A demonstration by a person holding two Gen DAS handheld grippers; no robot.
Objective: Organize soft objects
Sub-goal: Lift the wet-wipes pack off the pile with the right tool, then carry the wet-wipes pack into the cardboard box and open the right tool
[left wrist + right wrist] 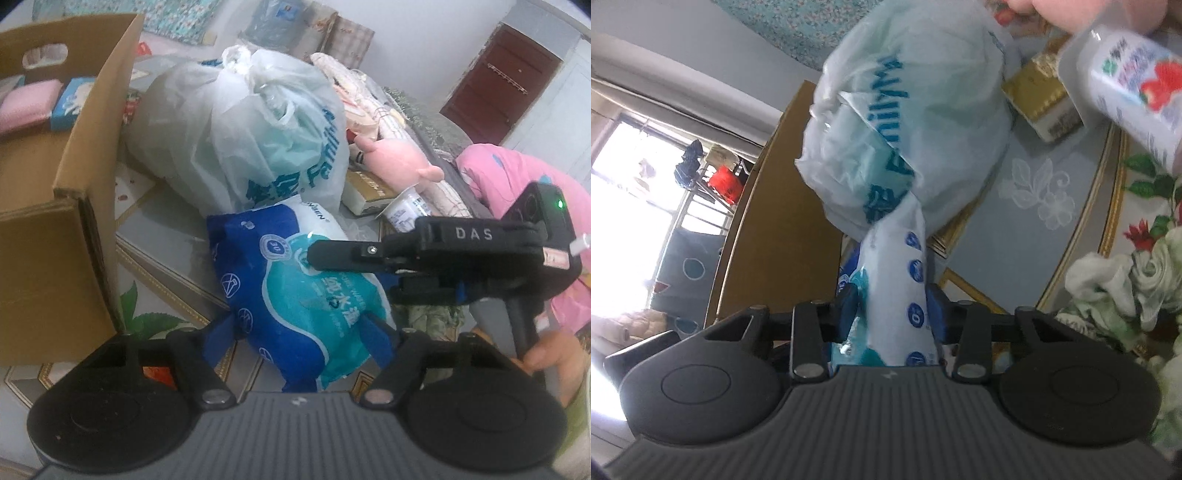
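A soft blue and teal pack of wet wipes (295, 295) lies on the patterned table, in front of a tied white plastic bag (251, 136). My left gripper (297, 339) straddles the pack's near end, and its blue pads touch both sides. My right gripper (347, 258) reaches in from the right onto the pack's upper right part. In the right wrist view the pack's white end (897, 288) is pinched between the right gripper's (892, 310) blue pads. The white bag (908, 122) fills the view beyond it.
An open cardboard box (88, 155) stands at the left with a pink pad and a blue pack inside. A pink plush toy (399, 158), a yogurt cup (406, 206) and a gold box (365, 192) lie behind at the right. Crumpled green-white cloth (1108, 291) lies at the right.
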